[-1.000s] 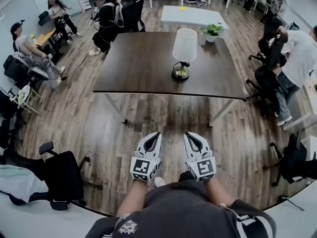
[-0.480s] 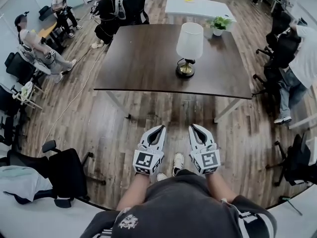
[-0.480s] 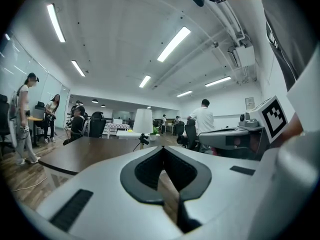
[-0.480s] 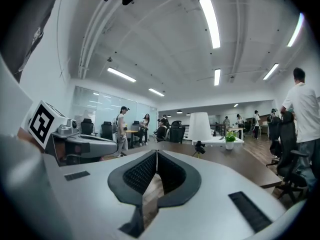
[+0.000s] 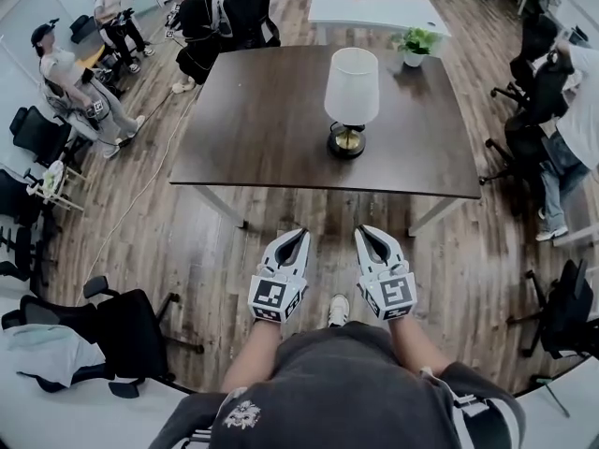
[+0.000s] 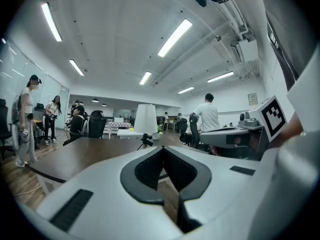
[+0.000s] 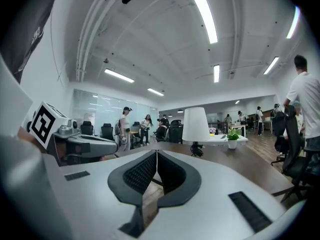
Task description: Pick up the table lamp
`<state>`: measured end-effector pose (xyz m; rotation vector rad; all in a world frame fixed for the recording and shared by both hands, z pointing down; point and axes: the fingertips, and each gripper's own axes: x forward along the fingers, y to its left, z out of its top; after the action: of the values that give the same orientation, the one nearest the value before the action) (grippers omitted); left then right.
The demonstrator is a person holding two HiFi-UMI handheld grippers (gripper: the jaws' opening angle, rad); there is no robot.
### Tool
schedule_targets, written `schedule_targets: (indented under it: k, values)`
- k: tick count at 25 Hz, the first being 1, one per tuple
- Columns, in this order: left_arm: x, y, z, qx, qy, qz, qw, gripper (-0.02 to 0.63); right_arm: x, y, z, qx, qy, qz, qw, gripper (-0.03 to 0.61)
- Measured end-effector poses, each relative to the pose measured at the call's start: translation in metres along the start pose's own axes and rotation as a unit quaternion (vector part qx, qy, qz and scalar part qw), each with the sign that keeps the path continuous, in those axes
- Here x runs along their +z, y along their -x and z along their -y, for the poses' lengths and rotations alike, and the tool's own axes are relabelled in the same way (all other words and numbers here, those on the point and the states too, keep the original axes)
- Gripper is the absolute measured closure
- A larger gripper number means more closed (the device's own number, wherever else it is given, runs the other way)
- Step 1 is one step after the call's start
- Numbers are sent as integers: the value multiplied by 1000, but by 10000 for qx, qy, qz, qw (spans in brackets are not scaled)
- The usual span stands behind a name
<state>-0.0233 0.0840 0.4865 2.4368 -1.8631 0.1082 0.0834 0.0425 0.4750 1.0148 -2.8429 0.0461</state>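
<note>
Inspection runs left to right. At the near left a black wheeled office chair [image 5: 126, 330] stands on the wood-plank floor [image 5: 187, 241], well clear of the work. The left white two-jaw gripper [image 5: 296, 236] is held nearly level in front of the person, its tips pressed together with nothing between them. It is empty and not yet over the dark brown rectangular table [image 5: 253, 120]. Compared with a second ago, both grippers sit higher in the head view and closer to the table's near edge, and the table itself fills more of the picture. Judgement: the person has been walking toward it with both grippers carried forward, and the approach is not finished. The white-shaded table lamp with a dark stem and a round black-and-brass base [image 5: 351, 87] stands upright on the table, right of centre and about mid-depth. It is untouched, well apart from either gripper, and has not shifted. A small green potted plant in a white pot [image 5: 416, 41] sits beyond it at the far right. The right white two-jaw gripper [image 5: 365, 234], just beside the left one, is likewise clamped shut on nothing. Judgement: no grasp has begun. The jaws must spread and the remaining gap to the lamp be crossed before any lift.
</note>
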Motion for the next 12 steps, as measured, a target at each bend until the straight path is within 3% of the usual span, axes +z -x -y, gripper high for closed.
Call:
schedule_targets:
  k: [12]
  values:
    - [-12, -33, -16, -44, -21, -266, 9996, 606, -14, -35, 21, -4, -240, -49, 9997, 552]
